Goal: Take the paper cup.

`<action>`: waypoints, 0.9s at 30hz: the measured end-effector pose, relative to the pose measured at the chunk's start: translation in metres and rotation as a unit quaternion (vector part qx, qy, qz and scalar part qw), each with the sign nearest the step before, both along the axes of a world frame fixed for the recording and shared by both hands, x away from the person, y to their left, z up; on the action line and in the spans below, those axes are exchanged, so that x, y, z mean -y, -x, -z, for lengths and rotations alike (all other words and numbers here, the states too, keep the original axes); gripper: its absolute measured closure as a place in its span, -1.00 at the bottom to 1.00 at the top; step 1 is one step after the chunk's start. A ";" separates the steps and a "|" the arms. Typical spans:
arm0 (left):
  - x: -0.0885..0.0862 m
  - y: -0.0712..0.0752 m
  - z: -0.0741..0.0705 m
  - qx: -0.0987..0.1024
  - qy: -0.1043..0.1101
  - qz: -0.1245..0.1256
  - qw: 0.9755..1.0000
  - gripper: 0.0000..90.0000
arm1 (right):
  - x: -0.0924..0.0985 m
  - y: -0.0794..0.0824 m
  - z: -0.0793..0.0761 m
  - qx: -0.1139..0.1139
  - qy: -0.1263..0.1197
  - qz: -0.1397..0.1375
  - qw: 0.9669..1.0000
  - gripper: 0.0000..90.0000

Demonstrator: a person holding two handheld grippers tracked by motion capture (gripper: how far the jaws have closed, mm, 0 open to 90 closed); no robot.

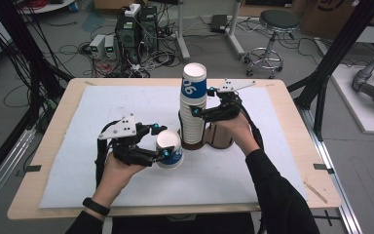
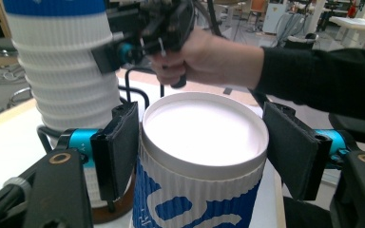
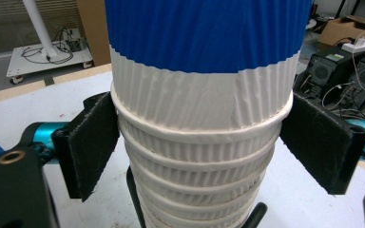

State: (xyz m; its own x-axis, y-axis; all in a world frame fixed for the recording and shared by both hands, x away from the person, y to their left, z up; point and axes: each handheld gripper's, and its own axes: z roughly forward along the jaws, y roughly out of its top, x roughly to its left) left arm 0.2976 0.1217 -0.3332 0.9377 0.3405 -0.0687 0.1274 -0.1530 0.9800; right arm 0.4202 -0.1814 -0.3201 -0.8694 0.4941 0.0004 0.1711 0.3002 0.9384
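- Ribbed blue-and-white paper cup (image 1: pixel 169 148) in the high view: upside down, its flat white base facing up, set between the black jaws of the left gripper (image 1: pixel 159 142) just left of a tall stack of ribbed white paper cups (image 1: pixel 193 105). The stack stands in a dark wire holder with a brown round base (image 1: pixel 220 136) on the white foam mat (image 1: pixel 126 107) that covers the pale wooden table (image 1: pixel 48 146). The right gripper (image 1: pixel 200 103) meets the stack at mid-height.
- Left gripper view: the cup (image 2: pixel 202 156) shows a smooth recessed base inside a rolled rim, with corrugated blue-printed wall below. Both padded black jaws flank it — the left pad lies against the wall and the grip is closed on it. Behind, the corrugated stack (image 2: pixel 66 71) rises, with the other hand (image 2: pixel 209 57) beside it.
- Right gripper view: the stack (image 3: pixel 202 137) shows nested rolled rims under a blue-banded top cup. The felt-faced pads stand on either side — whether they press it, I cannot tell.
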 end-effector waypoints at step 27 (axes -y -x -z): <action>-0.008 -0.004 0.025 -0.010 0.010 -0.004 1.000 -0.32 | 0.004 0.005 -0.003 -0.006 0.010 0.008 1.000 -0.69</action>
